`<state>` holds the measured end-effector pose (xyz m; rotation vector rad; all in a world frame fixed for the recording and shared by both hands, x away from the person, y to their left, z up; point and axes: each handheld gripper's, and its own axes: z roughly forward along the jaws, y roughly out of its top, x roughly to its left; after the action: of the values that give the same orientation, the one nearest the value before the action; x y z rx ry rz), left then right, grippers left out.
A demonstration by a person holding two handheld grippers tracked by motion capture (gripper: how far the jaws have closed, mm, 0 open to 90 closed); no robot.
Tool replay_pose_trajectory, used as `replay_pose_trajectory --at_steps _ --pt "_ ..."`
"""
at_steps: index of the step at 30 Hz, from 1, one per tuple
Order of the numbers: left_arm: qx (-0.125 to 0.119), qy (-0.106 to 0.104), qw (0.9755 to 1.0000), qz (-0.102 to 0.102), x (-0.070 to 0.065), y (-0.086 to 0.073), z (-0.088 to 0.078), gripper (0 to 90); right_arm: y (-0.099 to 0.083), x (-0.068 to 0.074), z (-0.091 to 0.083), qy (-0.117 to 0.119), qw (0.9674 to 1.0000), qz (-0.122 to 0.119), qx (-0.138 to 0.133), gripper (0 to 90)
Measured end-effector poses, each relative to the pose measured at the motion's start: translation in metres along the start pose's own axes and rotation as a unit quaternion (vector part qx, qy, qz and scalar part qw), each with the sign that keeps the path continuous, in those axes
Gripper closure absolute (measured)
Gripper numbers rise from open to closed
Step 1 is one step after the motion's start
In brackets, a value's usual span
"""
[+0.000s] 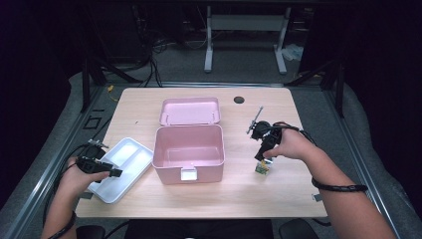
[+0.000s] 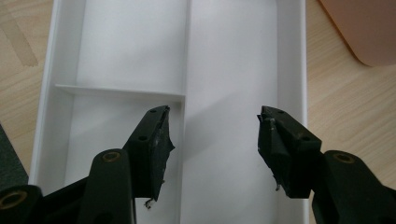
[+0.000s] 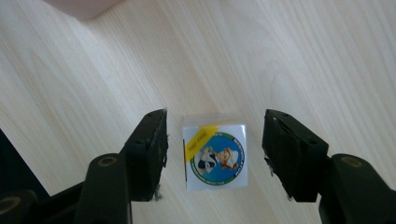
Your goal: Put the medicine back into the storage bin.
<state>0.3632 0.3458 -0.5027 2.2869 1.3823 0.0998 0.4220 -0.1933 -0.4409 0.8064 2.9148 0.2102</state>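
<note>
Pale wood table (image 1: 234,194) carries everything. At left, one white divided tray (image 1: 130,149) lies flat, compartments bare, likely awaiting items; the left gripper (image 2: 212,126) hovers over it, jaws spread, holding nothing. One pink box (image 1: 188,149) sits mid-table, lid back for access. At right, one small packet (image 3: 215,156) lies flat between the right gripper's (image 3: 214,128) wide-apart jaws, untouched, seemingly lined up for pickup.

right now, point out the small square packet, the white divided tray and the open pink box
small square clear packet (image 3: 215,158), right gripper view, round printed label
white divided plastic tray (image 2: 187,56), left gripper view, centre divider
open pink plastic box (image 1: 188,174), high view, front latch
</note>
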Motion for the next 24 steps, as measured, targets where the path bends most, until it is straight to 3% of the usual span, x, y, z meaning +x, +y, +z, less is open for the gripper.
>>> replay_pose_trajectory --at_steps 6,14,24 --pt "0.006 -0.001 1.0 -0.002 0.001 -0.002 0.002 43.5 -0.009 -0.004 0.012 0.009 0.9995 0.006 0.03 40.3" --pt "0.005 -0.001 1.0 -0.002 0.003 -0.004 0.001 43.2 -0.016 -0.005 0.022 0.027 0.9987 0.014 0.04 42.3" --pt "0.004 -0.001 1.0 -0.002 0.004 -0.005 0.0 43.1 -0.015 -0.008 0.027 0.02 0.9982 0.011 0.056 43.2"
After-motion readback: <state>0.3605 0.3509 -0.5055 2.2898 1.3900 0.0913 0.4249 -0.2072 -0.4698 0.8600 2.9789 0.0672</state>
